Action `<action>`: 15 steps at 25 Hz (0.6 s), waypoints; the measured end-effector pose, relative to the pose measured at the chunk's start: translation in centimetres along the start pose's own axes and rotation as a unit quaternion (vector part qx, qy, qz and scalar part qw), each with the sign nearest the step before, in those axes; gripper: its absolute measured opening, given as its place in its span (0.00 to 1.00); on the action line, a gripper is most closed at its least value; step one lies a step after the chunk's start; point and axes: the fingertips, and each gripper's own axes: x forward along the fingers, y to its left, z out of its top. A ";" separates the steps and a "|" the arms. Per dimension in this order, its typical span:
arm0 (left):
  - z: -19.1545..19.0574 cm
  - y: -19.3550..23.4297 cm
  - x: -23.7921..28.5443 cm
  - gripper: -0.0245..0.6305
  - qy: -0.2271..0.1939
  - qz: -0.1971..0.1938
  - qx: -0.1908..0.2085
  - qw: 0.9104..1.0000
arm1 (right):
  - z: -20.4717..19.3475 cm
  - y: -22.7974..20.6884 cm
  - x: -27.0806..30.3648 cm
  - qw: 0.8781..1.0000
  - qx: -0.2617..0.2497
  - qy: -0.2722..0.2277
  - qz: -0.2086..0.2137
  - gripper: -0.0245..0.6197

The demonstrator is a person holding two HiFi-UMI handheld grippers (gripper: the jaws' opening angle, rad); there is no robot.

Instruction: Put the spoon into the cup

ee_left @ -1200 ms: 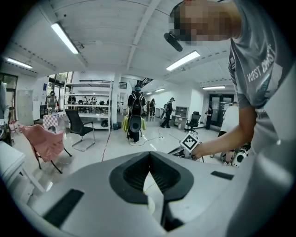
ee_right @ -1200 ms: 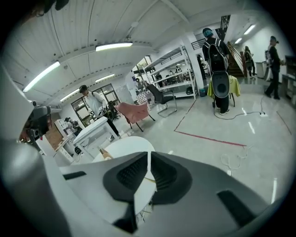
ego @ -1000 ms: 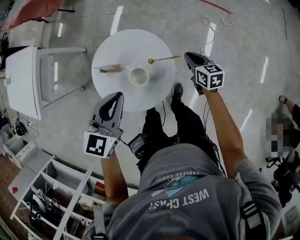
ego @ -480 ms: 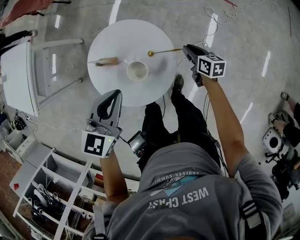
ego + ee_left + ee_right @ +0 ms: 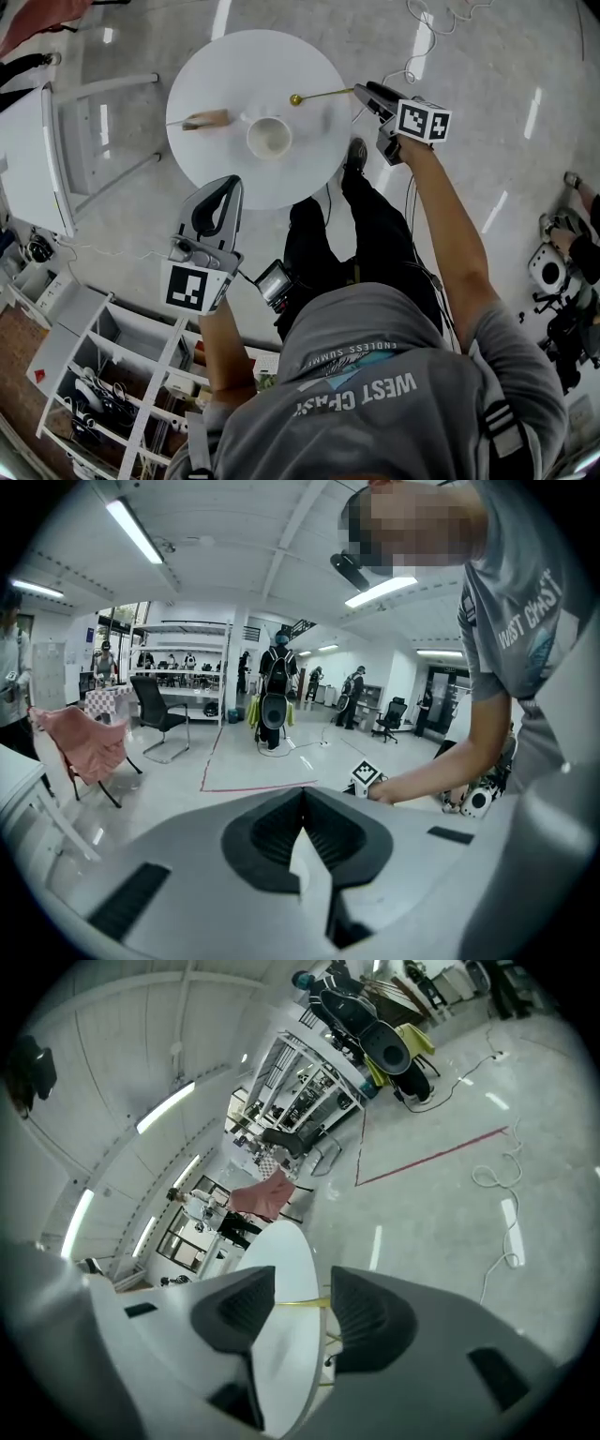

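A thin gold spoon [image 5: 319, 95] lies on the round white table [image 5: 281, 178], its bowl toward the middle and its handle reaching the right edge. A white cup [image 5: 269, 137] stands upright just left of and nearer than the spoon's bowl. My right gripper [image 5: 364, 90] sits at the table's right edge by the handle's end. Its jaws are opening, and the spoon [image 5: 305, 1304] crosses the gap between them without either pad pressing on it. My left gripper [image 5: 223, 190] hovers at the table's near edge, shut [image 5: 302, 803] and empty.
A small brown-and-white item [image 5: 206, 119] lies on the table left of the cup. The person's legs and shoe [image 5: 354, 155] stand by the table's near right edge. A white desk [image 5: 37, 159] is at the left, shelving [image 5: 103, 375] lower left, cables [image 5: 422, 37] on the floor.
My right gripper has sunk toward the table's right edge and rolled, ending at the spoon handle's end. The left gripper has stayed in place.
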 end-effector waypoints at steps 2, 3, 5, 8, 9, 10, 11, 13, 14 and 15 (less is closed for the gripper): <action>-0.2 -0.1 0.0 0.04 0.002 -0.001 0.000 1.000 | -0.4 -0.1 0.2 1.000 0.020 -0.002 0.010 0.30; -0.3 -0.1 0.0 0.04 0.003 -0.001 -0.001 1.000 | -0.6 -0.3 0.4 1.000 0.026 -0.002 0.012 0.30; -0.5 -0.2 0.0 0.04 0.005 -0.002 -0.002 1.000 | -1.0 -0.6 0.6 0.999 0.034 0.000 0.012 0.30; -0.8 -0.3 0.0 0.04 0.007 -0.003 -0.004 1.000 | -1.3 -1.2 1.0 0.999 0.049 -0.001 0.012 0.30; -0.9 -0.4 0.0 0.04 0.008 -0.003 -0.004 1.000 | -1.4 -1.5 1.1 0.998 0.054 -0.002 0.012 0.30; -1.0 -0.4 0.0 0.04 0.009 -0.003 -0.005 1.000 | -1.4 -1.7 1.2 0.998 0.059 -0.003 0.012 0.30; -1.1 -0.5 0.0 0.04 0.009 -0.003 -0.005 1.000 | -1.5 -1.9 1.3 0.998 0.063 -0.004 0.013 0.30; -1.3 -0.6 0.0 0.04 0.011 -0.003 -0.006 1.000 | -1.4 -2.2 1.4 0.997 0.070 -0.008 0.013 0.30; -1.3 -0.6 0.0 0.04 0.012 -0.004 -0.007 1.000 | -1.3 -2.3 1.5 0.997 0.072 -0.010 0.013 0.30; -1.4 -0.6 0.0 0.04 0.013 -0.004 -0.007 1.000 | -1.2 -2.4 1.5 0.997 0.074 -0.013 0.014 0.30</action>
